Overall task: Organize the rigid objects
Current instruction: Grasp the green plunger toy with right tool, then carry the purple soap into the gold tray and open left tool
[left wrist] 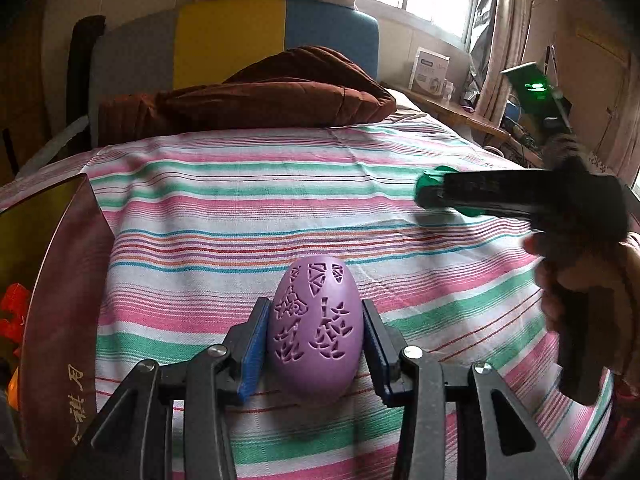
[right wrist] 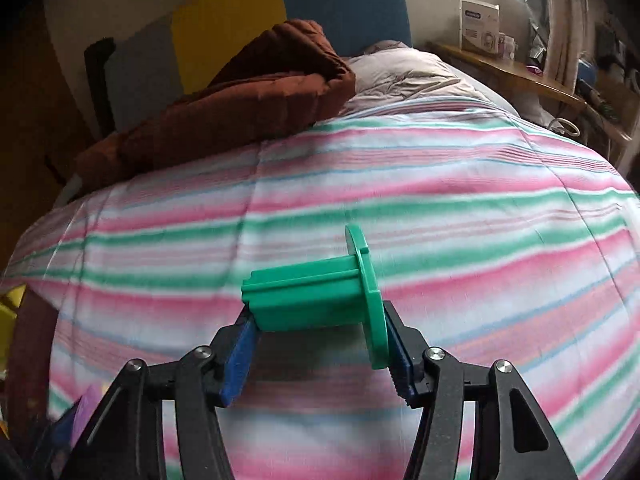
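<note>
Left gripper clamped on purple plastic egg with cut-out patterns, right gripper clamped endwise on green plastic flanged spool, both above striped bedsheet, seemingly for sorting.

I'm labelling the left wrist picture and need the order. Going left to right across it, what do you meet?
Dark red box at the left edge → purple egg held in the left gripper → green spool in the right gripper → the person's hand.
</note>
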Tool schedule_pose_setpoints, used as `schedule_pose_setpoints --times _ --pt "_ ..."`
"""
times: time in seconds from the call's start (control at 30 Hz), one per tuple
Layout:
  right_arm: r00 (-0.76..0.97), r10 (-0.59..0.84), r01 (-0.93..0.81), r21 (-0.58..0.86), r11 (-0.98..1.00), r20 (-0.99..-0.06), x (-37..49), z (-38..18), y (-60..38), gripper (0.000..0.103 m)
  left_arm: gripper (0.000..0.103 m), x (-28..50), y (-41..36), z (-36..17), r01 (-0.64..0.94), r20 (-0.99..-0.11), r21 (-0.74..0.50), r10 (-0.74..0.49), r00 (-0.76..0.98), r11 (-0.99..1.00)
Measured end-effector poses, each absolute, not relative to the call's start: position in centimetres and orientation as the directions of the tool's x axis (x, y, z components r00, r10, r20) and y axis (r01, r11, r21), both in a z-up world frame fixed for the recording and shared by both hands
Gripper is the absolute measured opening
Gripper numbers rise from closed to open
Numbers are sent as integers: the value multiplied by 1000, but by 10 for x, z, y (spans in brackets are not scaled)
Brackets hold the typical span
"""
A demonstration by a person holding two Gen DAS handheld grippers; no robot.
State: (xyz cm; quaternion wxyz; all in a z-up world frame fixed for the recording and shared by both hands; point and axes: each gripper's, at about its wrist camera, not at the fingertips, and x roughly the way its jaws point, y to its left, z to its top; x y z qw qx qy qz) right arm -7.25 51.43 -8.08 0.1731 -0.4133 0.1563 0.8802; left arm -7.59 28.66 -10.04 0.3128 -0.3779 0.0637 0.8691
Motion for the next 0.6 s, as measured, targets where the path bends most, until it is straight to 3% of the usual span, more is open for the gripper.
schedule_pose_setpoints --times 0.33,0.6 --pt "-662 86 -317 175 -932 -744 -13 -54 467 59 44 -79 287 -99 -590 -709 -131 491 -506 -796" --pt "-662 34 -295 218 -930 -749 -18 -58 463 59 44 -70 276 -88 -570 -731 -166 488 -476 -805"
